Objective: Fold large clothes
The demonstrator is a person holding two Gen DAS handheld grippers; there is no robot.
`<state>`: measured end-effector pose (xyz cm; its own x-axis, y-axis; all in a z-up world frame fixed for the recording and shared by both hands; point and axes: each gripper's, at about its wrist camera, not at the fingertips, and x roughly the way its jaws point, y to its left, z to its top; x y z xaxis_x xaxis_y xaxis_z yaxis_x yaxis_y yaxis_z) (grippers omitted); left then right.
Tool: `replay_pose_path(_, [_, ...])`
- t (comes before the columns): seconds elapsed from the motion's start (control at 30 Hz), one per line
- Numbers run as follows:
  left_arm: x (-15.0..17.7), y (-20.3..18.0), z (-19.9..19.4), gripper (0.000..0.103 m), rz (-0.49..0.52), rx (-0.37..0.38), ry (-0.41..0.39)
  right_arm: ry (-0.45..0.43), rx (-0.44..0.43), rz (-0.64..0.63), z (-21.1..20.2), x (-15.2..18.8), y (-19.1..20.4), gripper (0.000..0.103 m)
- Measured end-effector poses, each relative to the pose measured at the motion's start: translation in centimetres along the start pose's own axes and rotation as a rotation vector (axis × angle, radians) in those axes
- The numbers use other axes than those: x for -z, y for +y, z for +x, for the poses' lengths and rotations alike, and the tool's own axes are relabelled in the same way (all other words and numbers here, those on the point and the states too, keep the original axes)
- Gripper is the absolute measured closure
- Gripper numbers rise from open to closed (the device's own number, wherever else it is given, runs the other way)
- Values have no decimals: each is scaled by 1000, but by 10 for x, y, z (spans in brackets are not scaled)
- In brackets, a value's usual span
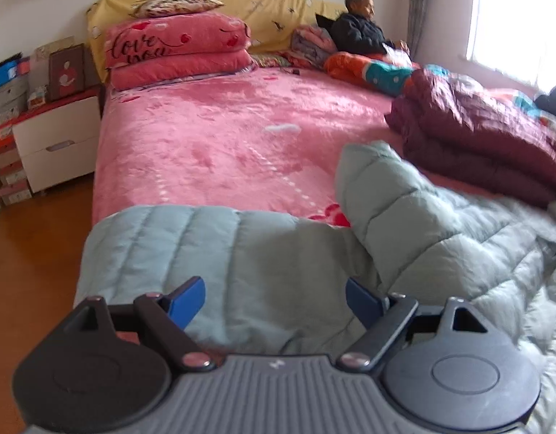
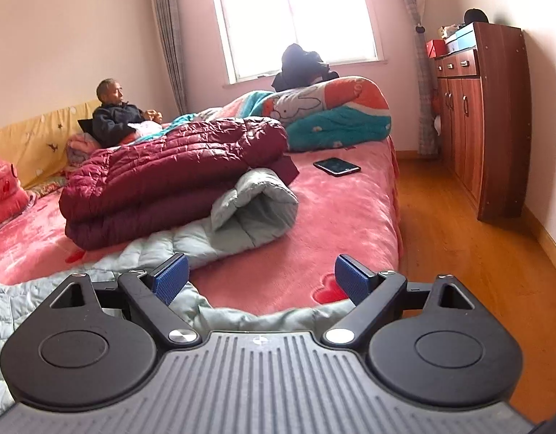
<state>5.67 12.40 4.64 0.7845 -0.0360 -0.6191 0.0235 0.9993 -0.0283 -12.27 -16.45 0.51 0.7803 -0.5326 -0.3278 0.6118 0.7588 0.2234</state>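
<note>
Pink bed (image 1: 223,137) is bare across its middle up to the pillows (image 1: 176,50) at the head edge; the folded maroon coat (image 2: 176,170) takes up the window side, with a phone (image 2: 336,166) just beyond it near the foot corner. Pale green puffer jacket (image 1: 263,249) lies unfolded along the foot edge, quilted and rumpled, one sleeve (image 2: 256,202) doubled back touching the maroon coat. Left tool (image 1: 275,303) released above the jacket, right tool (image 2: 261,278) released too, nothing between the pads of either.
</note>
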Motion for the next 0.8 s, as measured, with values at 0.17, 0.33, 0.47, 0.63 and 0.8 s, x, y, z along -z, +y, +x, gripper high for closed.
replay_pose_path(0.17, [3,-20,37,20,107,-58,81,10,-7,23,14,-2,-2,0])
replay_pose_path(0.33, [10,-29,61,7,231,-162,69,25,-10,81,26,-6,-6,0])
replay_pose_path(0.47, [2,-20,79,0,247,-219,67,39,-9,92,38,-5,-6,0])
replay_pose_path(0.63, [-16,-10,102,0,253,-258,73,76,-31,97,54,-2,1,0])
replay_pose_path(0.8, [-31,-2,125,0,243,-285,42,107,-94,97,63,-4,14,0])
